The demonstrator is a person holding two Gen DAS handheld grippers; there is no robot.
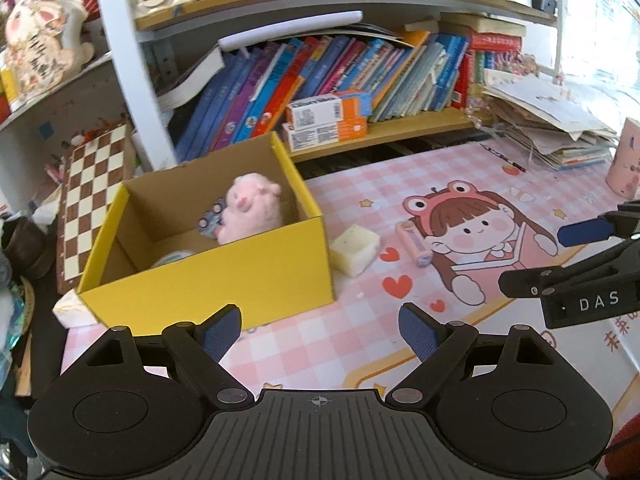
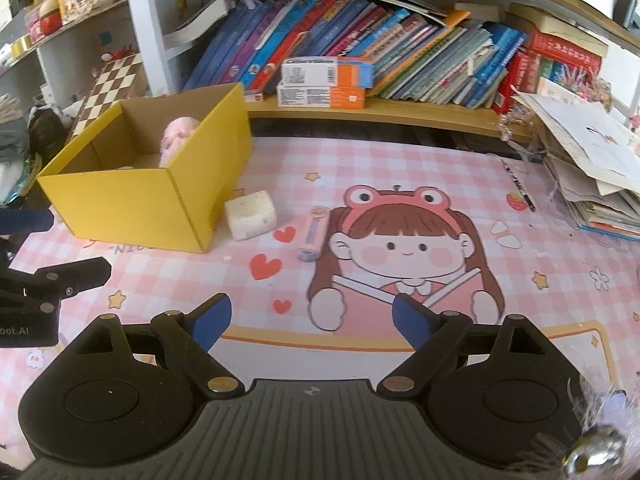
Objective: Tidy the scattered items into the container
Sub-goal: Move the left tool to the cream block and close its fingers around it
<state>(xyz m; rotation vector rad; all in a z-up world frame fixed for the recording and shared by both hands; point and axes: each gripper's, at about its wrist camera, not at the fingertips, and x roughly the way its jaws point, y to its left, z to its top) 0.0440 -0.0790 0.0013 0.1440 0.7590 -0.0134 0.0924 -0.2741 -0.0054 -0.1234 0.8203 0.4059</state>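
A yellow cardboard box (image 1: 208,276) (image 2: 132,204) stands on the pink checked desk mat (image 1: 340,344) (image 2: 520,264). Inside it lie a pink plush toy (image 1: 250,206) (image 2: 178,136), a small grey-blue item (image 1: 212,220) and a pale round item (image 1: 172,258). Just right of the box rest a cream sponge-like block (image 1: 355,249) (image 2: 251,214) and a small pink tube (image 1: 414,243) (image 2: 314,233). My left gripper (image 1: 320,330) hangs open over the mat in front of the box. My right gripper (image 2: 312,318) is open, nothing between its fingers, nearer than the tube.
A shelf of leaning books (image 1: 320,76) (image 2: 380,40) and two orange-white cartons (image 1: 326,120) (image 2: 324,82) run behind the mat. A chessboard (image 1: 86,196) leans left of the box. Stacked papers (image 1: 552,120) (image 2: 592,160) and a pink cup (image 1: 626,160) sit right.
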